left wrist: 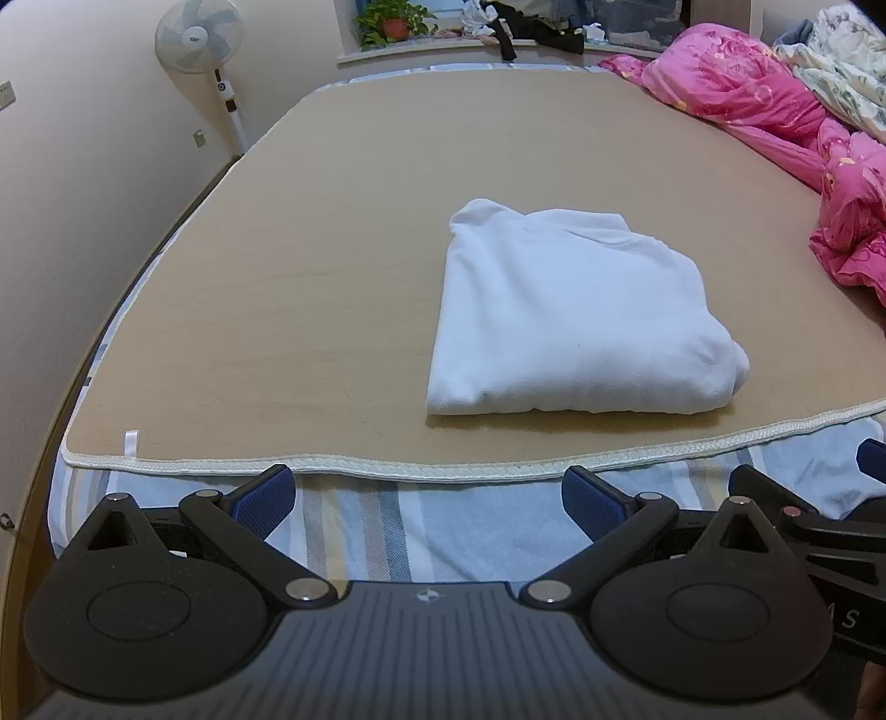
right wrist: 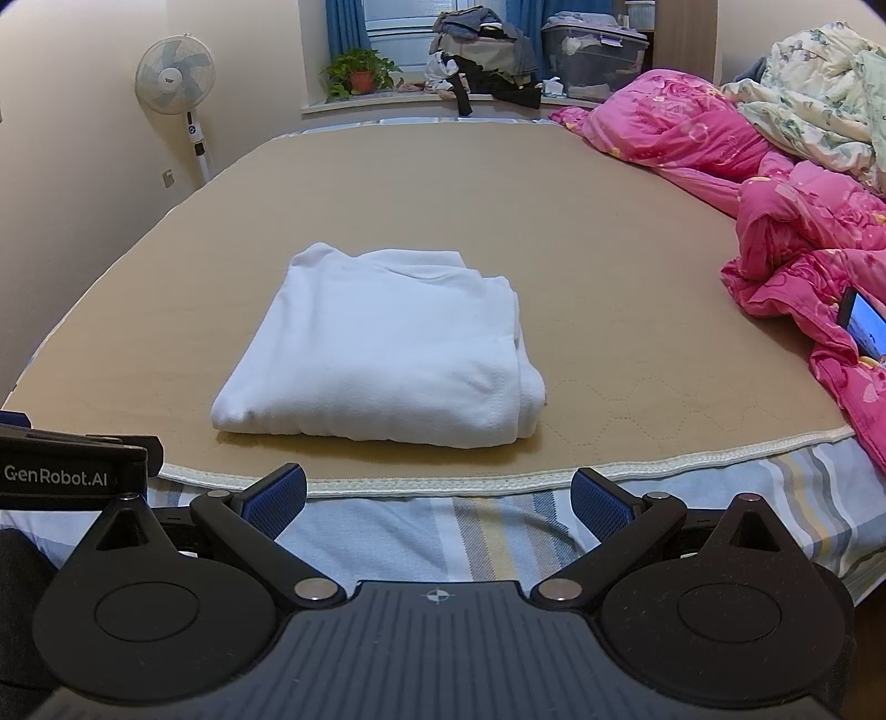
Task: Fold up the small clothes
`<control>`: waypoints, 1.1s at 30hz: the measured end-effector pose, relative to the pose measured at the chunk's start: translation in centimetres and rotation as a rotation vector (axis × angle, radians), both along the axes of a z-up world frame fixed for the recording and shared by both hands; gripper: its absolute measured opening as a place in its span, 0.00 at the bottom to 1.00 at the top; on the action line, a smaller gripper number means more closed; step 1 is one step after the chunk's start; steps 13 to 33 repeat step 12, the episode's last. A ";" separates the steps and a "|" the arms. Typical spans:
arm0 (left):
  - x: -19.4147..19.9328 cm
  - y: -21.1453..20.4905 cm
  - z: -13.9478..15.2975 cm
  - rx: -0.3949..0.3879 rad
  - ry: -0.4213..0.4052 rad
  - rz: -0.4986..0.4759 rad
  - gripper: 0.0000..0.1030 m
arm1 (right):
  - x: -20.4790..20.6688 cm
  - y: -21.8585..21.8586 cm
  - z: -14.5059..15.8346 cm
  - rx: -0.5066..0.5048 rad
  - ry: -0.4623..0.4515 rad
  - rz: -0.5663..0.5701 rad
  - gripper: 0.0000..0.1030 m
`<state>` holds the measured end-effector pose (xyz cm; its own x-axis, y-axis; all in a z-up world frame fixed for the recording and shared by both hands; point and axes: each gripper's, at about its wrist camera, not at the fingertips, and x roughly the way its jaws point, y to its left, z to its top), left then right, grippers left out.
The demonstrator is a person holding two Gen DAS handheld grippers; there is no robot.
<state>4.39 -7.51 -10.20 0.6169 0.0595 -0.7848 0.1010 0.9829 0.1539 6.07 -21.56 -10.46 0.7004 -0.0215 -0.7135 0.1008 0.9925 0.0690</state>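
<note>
A white garment (left wrist: 576, 321) lies folded into a compact rectangle on the tan mat (left wrist: 277, 266), near the mat's front edge. It also shows in the right wrist view (right wrist: 382, 349) on the same mat (right wrist: 609, 266). My left gripper (left wrist: 426, 498) is open and empty, held back over the striped sheet, short of the mat's edge and left of the garment. My right gripper (right wrist: 440, 498) is open and empty, also over the striped sheet, in front of the garment. Neither gripper touches the cloth.
A pink quilt (right wrist: 792, 232) is bunched along the right side of the bed, with a phone (right wrist: 866, 324) lying on it. A standing fan (left wrist: 202, 39) is at the far left. A windowsill with a plant (right wrist: 360, 72) and piled clothes lies beyond the bed.
</note>
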 end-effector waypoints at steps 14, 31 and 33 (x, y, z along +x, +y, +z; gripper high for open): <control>0.1 0.4 -0.1 0.002 0.004 0.010 1.00 | 0.0 -0.1 0.0 0.006 0.003 0.010 0.98; 0.1 0.4 -0.1 0.002 0.004 0.010 1.00 | 0.0 -0.1 0.0 0.006 0.003 0.010 0.98; 0.1 0.4 -0.1 0.002 0.004 0.010 1.00 | 0.0 -0.1 0.0 0.006 0.003 0.010 0.98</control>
